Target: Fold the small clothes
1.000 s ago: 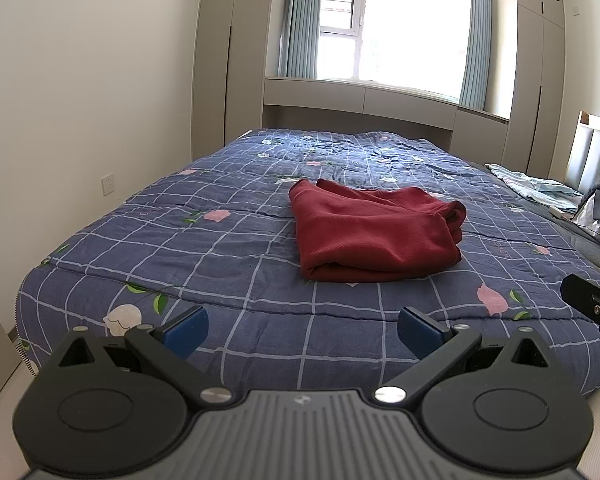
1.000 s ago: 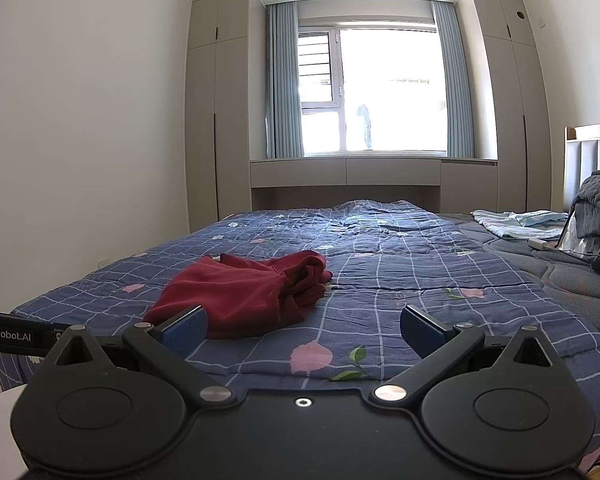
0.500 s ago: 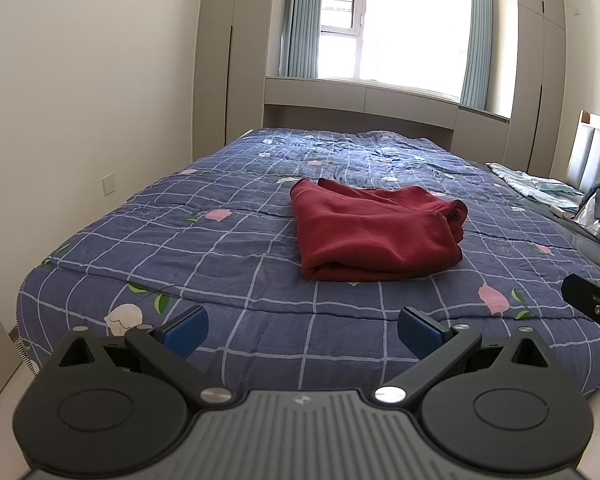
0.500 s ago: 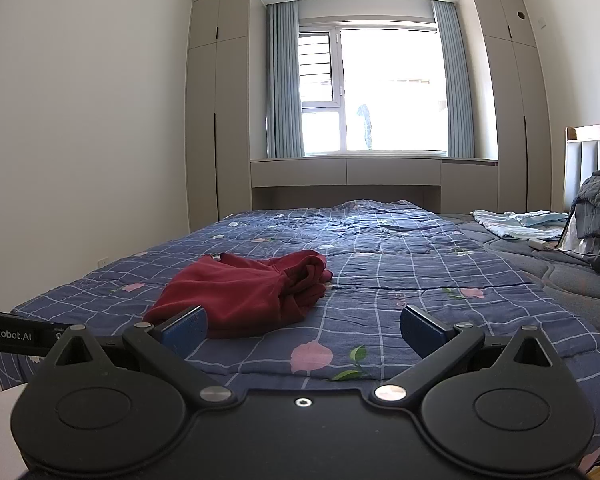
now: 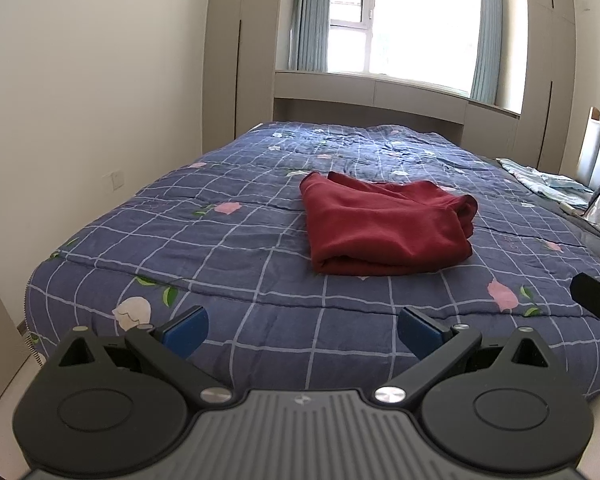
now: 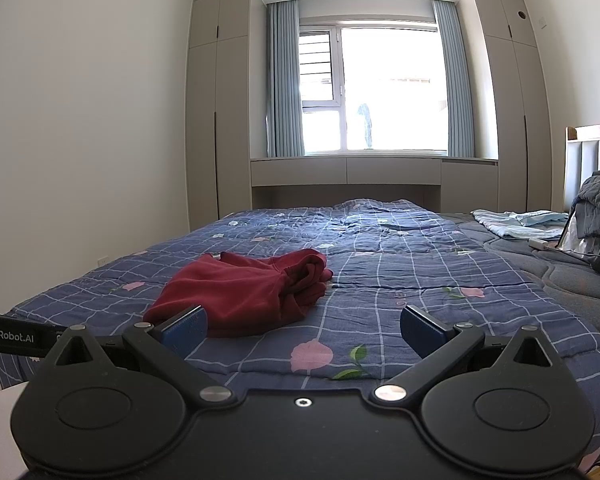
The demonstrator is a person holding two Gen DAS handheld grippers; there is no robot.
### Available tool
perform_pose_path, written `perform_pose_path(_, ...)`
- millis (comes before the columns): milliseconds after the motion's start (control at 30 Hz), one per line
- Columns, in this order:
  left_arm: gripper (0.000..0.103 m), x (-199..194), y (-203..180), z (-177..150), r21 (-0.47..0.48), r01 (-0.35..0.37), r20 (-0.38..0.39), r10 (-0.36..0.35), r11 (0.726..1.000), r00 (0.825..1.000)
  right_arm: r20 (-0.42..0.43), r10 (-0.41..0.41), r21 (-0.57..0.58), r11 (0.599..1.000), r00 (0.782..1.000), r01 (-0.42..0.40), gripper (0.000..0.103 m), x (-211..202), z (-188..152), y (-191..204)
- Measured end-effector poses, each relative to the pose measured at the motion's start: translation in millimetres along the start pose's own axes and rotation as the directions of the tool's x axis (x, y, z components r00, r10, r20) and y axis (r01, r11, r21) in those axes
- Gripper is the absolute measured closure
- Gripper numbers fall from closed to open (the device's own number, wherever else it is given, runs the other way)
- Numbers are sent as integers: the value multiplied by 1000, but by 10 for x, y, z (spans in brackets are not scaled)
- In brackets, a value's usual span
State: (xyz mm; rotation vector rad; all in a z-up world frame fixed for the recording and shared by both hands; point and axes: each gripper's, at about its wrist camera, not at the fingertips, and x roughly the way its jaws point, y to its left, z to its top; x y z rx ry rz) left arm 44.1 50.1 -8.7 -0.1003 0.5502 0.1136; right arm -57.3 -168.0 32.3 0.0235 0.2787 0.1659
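Observation:
A dark red garment [image 5: 384,228] lies folded in a thick bundle near the middle of the bed, on the blue checked quilt [image 5: 220,248]. It also shows in the right wrist view [image 6: 244,292], left of centre. My left gripper [image 5: 302,330] is open and empty, held off the foot of the bed, well short of the garment. My right gripper [image 6: 302,328] is open and empty, at the bed's near edge, to the right of the garment. Part of the right gripper's body [image 5: 596,304] shows at the right edge of the left wrist view.
A light blue cloth [image 6: 516,224] and a grey blanket pile [image 6: 596,220] lie at the far right by the headboard [image 6: 592,160]. A wall stands along the bed's left side. Wardrobes and a window bench [image 6: 372,172] are behind the bed.
The left wrist view has tilted slightly, so the bed and garment sit a little lower in frame. Both grippers stay open and the garment has not moved.

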Motion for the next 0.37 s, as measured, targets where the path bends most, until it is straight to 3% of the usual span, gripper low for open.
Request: perform_pose_path(367,0,-23,-21,-4,12,-3,15,2,1000,1000,-1,1,-1,1000,1000,-1,1,3,-4,-6)
